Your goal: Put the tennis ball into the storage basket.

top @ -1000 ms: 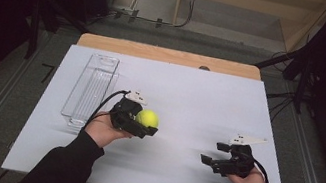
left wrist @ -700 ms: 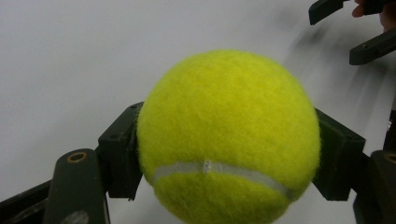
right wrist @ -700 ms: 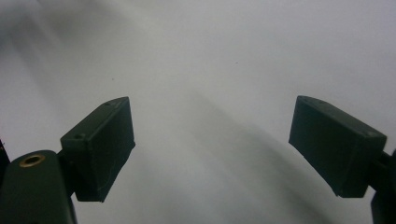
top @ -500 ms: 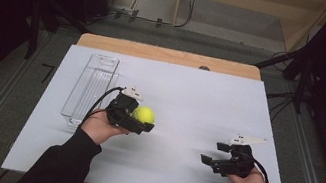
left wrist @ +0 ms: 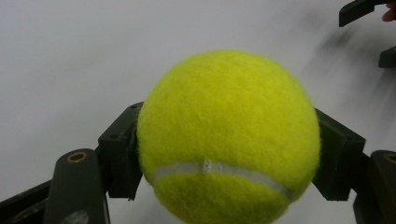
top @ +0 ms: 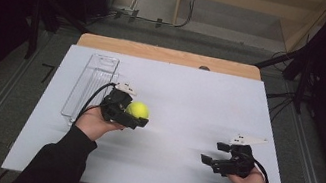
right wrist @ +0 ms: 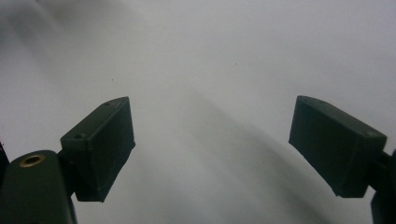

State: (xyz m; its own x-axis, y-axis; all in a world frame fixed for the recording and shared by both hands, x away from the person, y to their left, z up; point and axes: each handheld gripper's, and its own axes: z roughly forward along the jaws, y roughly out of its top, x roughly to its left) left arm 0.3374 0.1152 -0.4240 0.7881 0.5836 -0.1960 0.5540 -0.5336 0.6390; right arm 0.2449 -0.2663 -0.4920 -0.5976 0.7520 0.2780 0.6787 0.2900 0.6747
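Note:
A yellow-green tennis ball [top: 138,110] is held just above the white table sheet [top: 186,90], left of its middle. My left gripper [top: 139,114] is shut on the ball, one black pad pressing each side. In the left gripper view the ball [left wrist: 229,140] bulges between the pads [left wrist: 122,154], its white seam facing the camera. My right gripper [top: 207,159] rests near the front right of the sheet, pointing left. Its jaws stand wide apart with nothing between them; in the right gripper view the gripper [right wrist: 212,144] looks onto bare white sheet.
A clear plastic tray [top: 92,84] lies lengthwise on the left part of the sheet, just left of my left hand. A wooden table edge [top: 167,55] runs along the back. Metal rails and dark floor flank the table.
My left hand has carried the ball a little to the left, toward the clear tray. The right hand has stayed where it was.

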